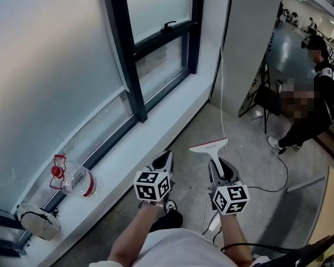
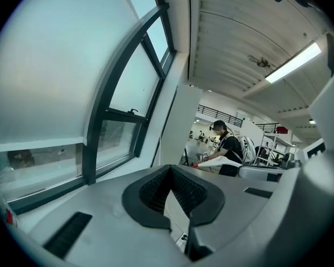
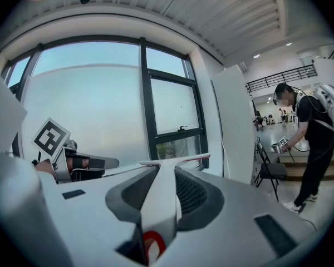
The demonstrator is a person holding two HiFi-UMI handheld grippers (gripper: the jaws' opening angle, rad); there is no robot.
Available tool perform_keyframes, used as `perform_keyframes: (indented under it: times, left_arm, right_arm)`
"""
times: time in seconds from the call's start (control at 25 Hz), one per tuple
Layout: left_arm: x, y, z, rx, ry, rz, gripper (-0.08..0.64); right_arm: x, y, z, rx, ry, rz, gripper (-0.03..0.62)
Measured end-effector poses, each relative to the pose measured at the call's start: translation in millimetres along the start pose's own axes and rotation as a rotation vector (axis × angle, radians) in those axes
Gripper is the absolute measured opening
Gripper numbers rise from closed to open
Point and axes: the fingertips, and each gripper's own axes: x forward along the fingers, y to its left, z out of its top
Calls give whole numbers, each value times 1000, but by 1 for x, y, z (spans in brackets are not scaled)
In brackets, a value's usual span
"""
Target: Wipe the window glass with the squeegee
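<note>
Squeegee, one only, white plastic and T-shaped with a thin red edge along its flat blade, sits clenched by its handle in our right tool, out over the grey floor and well apart from the window glass. We hold two tools; our left tool has its ribbed black pads closed tip to tip on nothing. Pale, hazy panes stand in dark metal frames. On the white sill we count two things: one clear rounded container with red fittings and one pale soft pouch. One person stands by one dark folding chair
</note>
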Motion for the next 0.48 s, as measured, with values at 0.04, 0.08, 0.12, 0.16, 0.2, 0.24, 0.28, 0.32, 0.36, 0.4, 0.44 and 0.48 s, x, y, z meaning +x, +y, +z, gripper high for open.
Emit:
perform_keyframes:
  times: [0.04,0.08,0.12,0.16,0.2,0.24,0.28,0.32,0.36,0.4,0.44,0.48]
  left_arm:
    - [12,5,7,2,0,1,-2]
    - [24,11,14,-1,-1,2,-2]
    - [35,17,19,-4,0,1,-2]
    - [44,22,24,-4,0,-1,-2]
    - [54,27,30,-1,-1,-5,-2]
    - [63,32,35,2,-2,-9,-2]
    - [72,37,40,5,-2,-14,-2]
    - [80,42,45,6,-2,-18,-2]
    - [89,47,49,4,-2,-21,-2]
    - [96,52,52,1,-2,-23,-2]
    - [103,56,55,-2,-3,-26,-2]
    - [109,60,57,-5,-3,-28,-2]
  right_arm:
    - [12,-6,6,-4,-1,-2,91]
    - [24,-13,12,-3,-4,-5,91]
    - [35,-18,17,0,-7,-9,91]
    - [45,-24,21,4,-9,-14,91]
    - [55,-28,24,6,-11,-19,91]
    - [65,-32,27,7,-11,-24,91]
    - [75,-36,30,7,-11,-28,91]
    - [86,-39,32,9,-11,-32,91]
    - [95,-42,34,11,-11,-34,91]
    - [104,-44,35,14,-11,-36,91]
    - [112,-46,37,16,-12,-36,91]
    - [120,-47,40,20,-14,-35,91]
